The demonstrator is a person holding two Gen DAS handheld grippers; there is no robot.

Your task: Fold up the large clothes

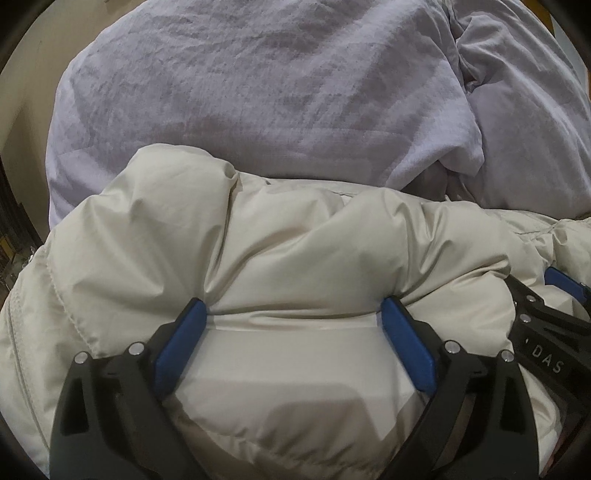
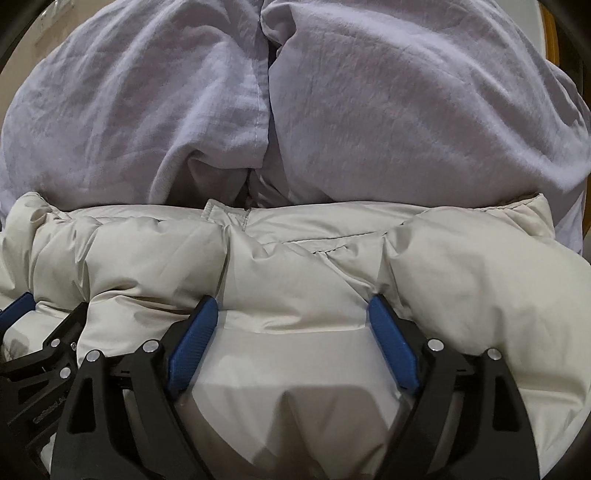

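A cream puffy down jacket (image 1: 280, 243) lies on a lavender bed sheet (image 1: 240, 85). My left gripper (image 1: 293, 314) is open, its blue pads (image 1: 184, 332) pressed down into the jacket with padded fabric bulging between them. My right gripper (image 2: 293, 314) is open the same way on the jacket (image 2: 295, 258), close to the left one. The right gripper shows at the right edge of the left wrist view (image 1: 561, 284). The left gripper shows at the left edge of the right wrist view (image 2: 18, 306). A stitched seam and a hem (image 2: 229, 216) run along the jacket's far edge.
Crumpled lavender bedding (image 2: 406, 110) with a deep fold (image 2: 266, 122) fills the area beyond the jacket. A wooden edge (image 2: 550, 33) shows at the far right. A pale wall or floor (image 1: 33, 74) shows at the far left.
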